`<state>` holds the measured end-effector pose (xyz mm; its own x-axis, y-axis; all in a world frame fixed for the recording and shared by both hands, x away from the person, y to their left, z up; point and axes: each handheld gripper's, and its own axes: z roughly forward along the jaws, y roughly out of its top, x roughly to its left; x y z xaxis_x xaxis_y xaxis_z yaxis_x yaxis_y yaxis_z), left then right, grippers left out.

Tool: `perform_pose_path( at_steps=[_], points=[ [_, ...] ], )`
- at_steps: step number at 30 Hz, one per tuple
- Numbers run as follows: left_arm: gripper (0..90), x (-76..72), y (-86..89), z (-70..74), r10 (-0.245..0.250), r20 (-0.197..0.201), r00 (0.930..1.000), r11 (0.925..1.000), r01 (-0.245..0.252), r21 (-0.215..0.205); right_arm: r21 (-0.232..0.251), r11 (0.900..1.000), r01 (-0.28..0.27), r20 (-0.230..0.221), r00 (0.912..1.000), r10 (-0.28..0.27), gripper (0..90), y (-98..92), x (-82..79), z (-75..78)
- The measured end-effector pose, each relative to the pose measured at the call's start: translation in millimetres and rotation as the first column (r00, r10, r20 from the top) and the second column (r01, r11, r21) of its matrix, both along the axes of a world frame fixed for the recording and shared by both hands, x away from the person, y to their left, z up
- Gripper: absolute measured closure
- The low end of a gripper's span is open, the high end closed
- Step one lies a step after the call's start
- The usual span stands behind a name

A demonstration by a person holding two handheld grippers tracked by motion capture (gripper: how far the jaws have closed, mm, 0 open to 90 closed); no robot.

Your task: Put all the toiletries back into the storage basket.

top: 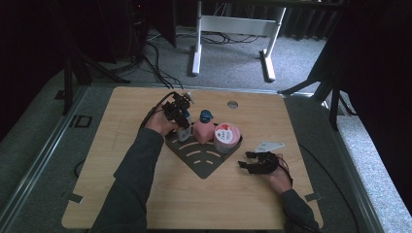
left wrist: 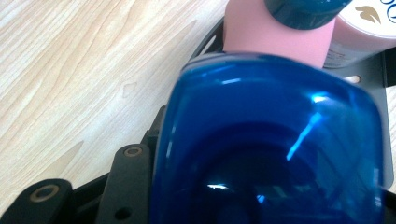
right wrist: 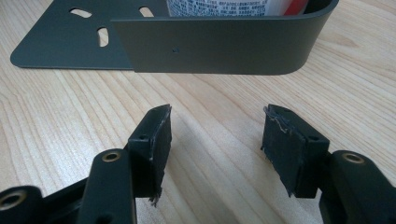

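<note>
My left gripper (top: 180,119) reaches down over a white bottle with a clear blue cap (top: 184,132) that stands at the left corner of the dark grey rack (top: 201,162). In the left gripper view the blue cap (left wrist: 275,140) sits between the jaws, with the left finger (left wrist: 133,179) tight against its side. Right beside it stand a pink bottle with a teal cap (top: 203,128) and a pink-lidded jar (top: 226,137). My right gripper (top: 251,162) rests on the table to the right of the rack, open with nothing between its pads (right wrist: 156,140).
In the right gripper view the rack's upright wall (right wrist: 219,46) stands just beyond the jaws, the jar's label (right wrist: 219,5) behind it. A round metal insert (top: 232,104) sits in the wooden table (top: 121,194) near the far edge. A white desk frame (top: 233,29) stands on the floor beyond.
</note>
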<state>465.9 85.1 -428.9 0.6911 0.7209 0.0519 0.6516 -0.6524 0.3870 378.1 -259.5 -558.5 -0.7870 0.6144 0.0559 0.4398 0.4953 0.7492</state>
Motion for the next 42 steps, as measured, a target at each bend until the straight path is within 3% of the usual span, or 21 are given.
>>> perform_pose_path(
  at_steps=[42],
  points=[
    [55.2, 19.8, -6.6, -13.0, 0.053, 0.01, 0.9985, 0.9975, -0.053, -0.046, 0.002, 1.0, 0.0, -0.003, 1.0, 0.0, 41.8, -0.3, 0.2, 0.0]
  ],
)
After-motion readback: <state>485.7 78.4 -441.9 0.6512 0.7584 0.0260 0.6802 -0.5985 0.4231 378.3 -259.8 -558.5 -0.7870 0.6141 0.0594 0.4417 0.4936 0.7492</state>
